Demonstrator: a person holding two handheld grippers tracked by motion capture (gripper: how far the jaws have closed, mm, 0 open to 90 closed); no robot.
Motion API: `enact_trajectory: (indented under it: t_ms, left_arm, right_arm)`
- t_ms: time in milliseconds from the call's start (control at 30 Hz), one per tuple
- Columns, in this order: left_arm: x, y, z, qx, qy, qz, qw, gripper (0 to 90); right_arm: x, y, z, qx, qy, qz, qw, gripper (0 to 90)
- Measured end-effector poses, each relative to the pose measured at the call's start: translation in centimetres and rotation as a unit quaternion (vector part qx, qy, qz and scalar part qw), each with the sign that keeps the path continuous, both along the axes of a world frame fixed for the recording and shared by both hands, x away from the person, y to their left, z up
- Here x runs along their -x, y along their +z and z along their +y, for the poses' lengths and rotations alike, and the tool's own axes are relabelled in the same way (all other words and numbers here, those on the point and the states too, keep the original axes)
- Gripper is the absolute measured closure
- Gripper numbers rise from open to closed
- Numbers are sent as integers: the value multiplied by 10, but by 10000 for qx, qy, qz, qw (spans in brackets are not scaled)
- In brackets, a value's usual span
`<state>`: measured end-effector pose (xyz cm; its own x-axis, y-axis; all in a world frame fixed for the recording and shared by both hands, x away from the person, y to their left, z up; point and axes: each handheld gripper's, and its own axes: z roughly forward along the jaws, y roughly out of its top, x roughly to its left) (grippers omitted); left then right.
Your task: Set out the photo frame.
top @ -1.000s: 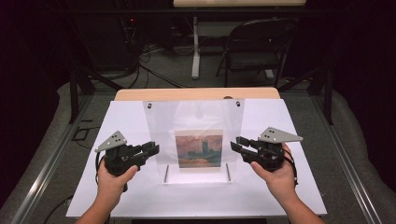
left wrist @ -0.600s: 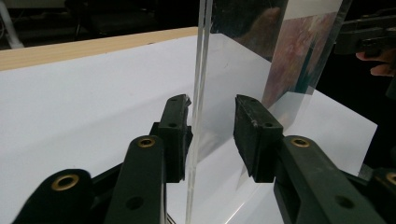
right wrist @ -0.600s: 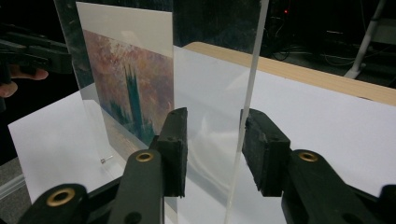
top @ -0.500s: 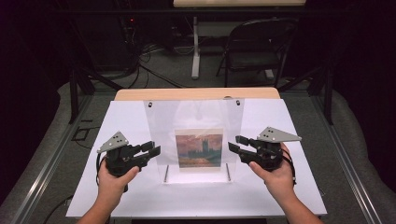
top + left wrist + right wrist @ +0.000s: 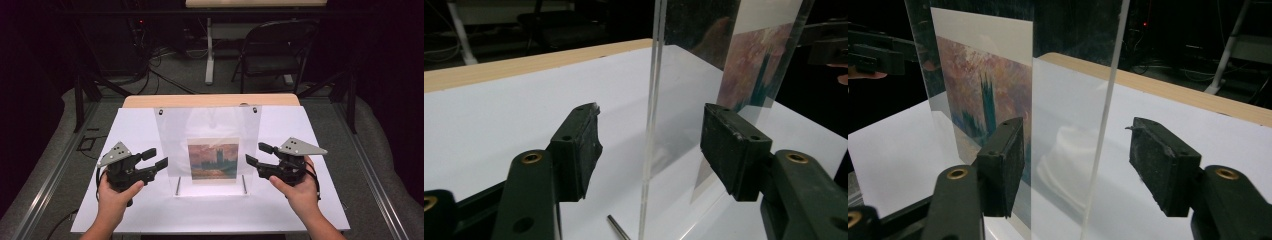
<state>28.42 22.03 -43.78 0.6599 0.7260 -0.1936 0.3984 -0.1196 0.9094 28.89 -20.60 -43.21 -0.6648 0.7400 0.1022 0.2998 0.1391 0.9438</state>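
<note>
The clear acrylic panel [image 5: 207, 145] carries a picture [image 5: 213, 159] of orange-pink sky over dark teal towers, bordered pale cream. The tabletop [image 5: 140, 130] is white, with a light wood strip along its far edge. Both tools are black.

Beyond the white table [image 5: 150, 125] we see a dark folding chair [image 5: 272, 52], a white post [image 5: 210, 55] and loose black cables [image 5: 165, 75] on the grey floor [image 5: 380, 150]. A wooden strip [image 5: 210, 100] lines the table's far edge.
</note>
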Motion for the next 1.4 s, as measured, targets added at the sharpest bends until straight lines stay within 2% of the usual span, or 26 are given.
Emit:
enact_trajectory:
  t_ms: [167, 367, 500, 567, 633, 700, 767, 800, 867, 933, 1033, 1100, 1200, 1267, 1400]
  left_arm:
    - [8, 0, 14, 98, 157, 43, 9998, 370]
    - [20, -2, 30, 144, 394, 99, 9991, 370]
    - [28, -8, 37, 285, 550, 164, 9979, 370]
    - [32, -15, 37, 271, 579, 226, 9977, 371]
    - [35, -21, 37, 269, 586, 283, 9975, 371]
    - [37, -28, 38, 241, 640, 301, 9972, 371]
    - [38, -36, 37, 108, 714, 264, 9970, 373]
    - [38, -39, 37, -41, 767, 235, 9968, 373]
    - [38, -48, 38, -83, 789, 244, 9965, 377]
    - [36, -57, 38, 14, 743, 312, 9967, 377]
    - [35, -71, 37, -184, 803, 306, 9961, 377]
    - [33, -77, 36, -227, 782, 328, 9961, 377]
    - [32, -82, 36, -412, 777, 318, 9956, 376]
    - [32, -85, 36, -458, 785, 286, 9955, 376]
    - [31, -91, 36, -372, 722, 368, 9960, 381]
  right_arm:
    - [9, 3, -11, -82, -47, -22, 10000, 339]
    - [21, 3, -29, 44, -255, -114, 9996, 327]
    - [30, -1, -40, -81, -413, -60, 9991, 327]
    - [35, -4, -46, -178, -492, -21, 9986, 327]
    - [39, -9, -49, -293, -545, 66, 9981, 327]
    - [44, -16, -52, -278, -589, 149, 9978, 328]
    - [47, -23, -54, -289, -656, 210, 9972, 328]
    - [47, -28, -55, -297, -686, 221, 9970, 329]
    - [49, -37, -57, -278, -814, 269, 9959, 329]
    - [49, -47, -58, -205, -935, 275, 9950, 330]
    - [48, -61, -57, -155, -997, 316, 9944, 329]
    - [47, -68, -55, -43, -1056, 314, 9939, 329]
    - [45, -77, -54, 186, -1078, 316, 9935, 329]
    - [43, -83, -52, 221, -1061, 392, 9933, 329]
    - [42, -91, -50, 320, -991, 365, 9939, 329]
